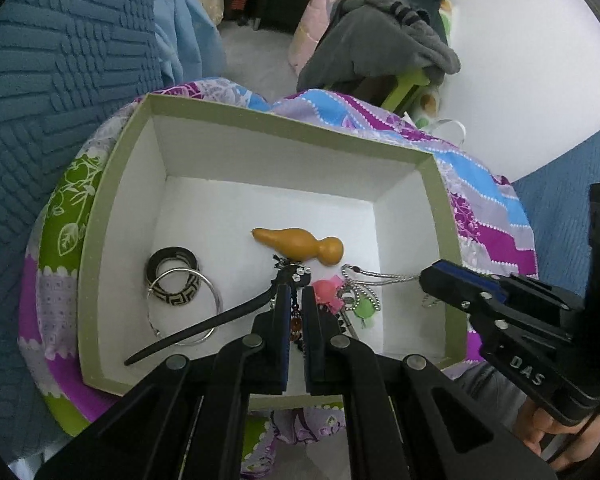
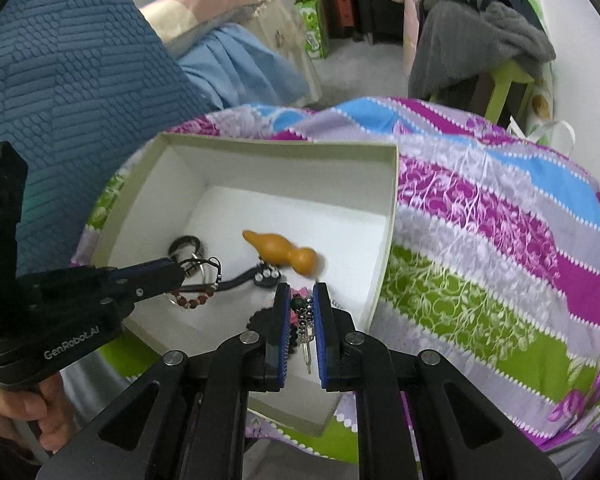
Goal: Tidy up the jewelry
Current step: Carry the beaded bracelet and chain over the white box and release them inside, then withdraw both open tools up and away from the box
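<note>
Spread across a rounded surface: a patchwork cloth of purple, blue, lilac and green floral stripes (image 2: 480, 216). Resting on it, a square open cardboard box with pale green rim and white inside (image 1: 260, 118). Reaching in from the near side, left hand-held gripper (image 1: 294, 294), nearly pressed together, pinching a dark beaded bracelet with amber and brown beads (image 1: 296, 322). Trailing from that bracelet toward the box's near left corner, a black cord (image 1: 192, 330). Entering over the box's right wall, right hand-held gripper (image 2: 301, 300), narrowly parted, pinching a silver ball-bead chain (image 2: 306, 318) just above the box floor. Lying on the white floor near the middle, a mustard-yellow gourd-shaped pendant (image 1: 300, 245). At the left of the floor, a black-and-white key-patterned bangle (image 1: 173, 278), with a thin silver hoop bangle (image 1: 188, 306) overlapping it. Just right of the left gripper's tips, a pink plastic charm (image 1: 327, 291) touching a small green charm (image 1: 365, 308), tangled with the chain.
</note>
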`<action>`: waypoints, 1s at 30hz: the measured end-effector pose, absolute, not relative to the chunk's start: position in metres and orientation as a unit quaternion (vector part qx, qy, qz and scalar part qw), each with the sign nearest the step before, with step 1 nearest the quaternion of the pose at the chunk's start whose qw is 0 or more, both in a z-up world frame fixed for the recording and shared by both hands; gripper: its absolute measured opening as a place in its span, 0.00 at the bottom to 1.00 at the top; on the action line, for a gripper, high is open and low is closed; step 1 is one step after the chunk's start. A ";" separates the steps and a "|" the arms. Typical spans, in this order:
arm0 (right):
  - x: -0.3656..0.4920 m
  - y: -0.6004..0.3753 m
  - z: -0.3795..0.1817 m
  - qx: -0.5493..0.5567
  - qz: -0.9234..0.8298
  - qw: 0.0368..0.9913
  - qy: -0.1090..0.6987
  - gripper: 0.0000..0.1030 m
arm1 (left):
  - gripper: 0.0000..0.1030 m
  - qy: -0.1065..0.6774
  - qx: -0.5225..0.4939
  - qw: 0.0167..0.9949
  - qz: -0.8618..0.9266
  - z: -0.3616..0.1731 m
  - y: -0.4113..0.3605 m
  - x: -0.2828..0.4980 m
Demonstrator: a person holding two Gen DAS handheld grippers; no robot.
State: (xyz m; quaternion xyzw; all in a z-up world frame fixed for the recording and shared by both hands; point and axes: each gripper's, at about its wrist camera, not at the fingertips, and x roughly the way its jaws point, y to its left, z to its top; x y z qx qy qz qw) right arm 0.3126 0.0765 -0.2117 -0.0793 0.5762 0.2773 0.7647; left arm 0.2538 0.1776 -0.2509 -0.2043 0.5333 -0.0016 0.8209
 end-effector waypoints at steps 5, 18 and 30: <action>0.313 0.071 -0.190 -0.072 0.281 0.774 0.562 0.25 | 0.05 0.530 -0.192 0.826 -0.009 -0.229 0.177 0.251; 0.293 0.054 -0.060 -0.057 0.297 0.842 0.448 0.72 | 0.72 0.436 -0.147 0.887 0.038 -0.106 0.169 0.204; 0.245 0.013 0.050 -0.035 0.296 0.888 0.350 1.00 | 0.80 0.323 -0.090 0.940 0.059 0.019 0.133 0.141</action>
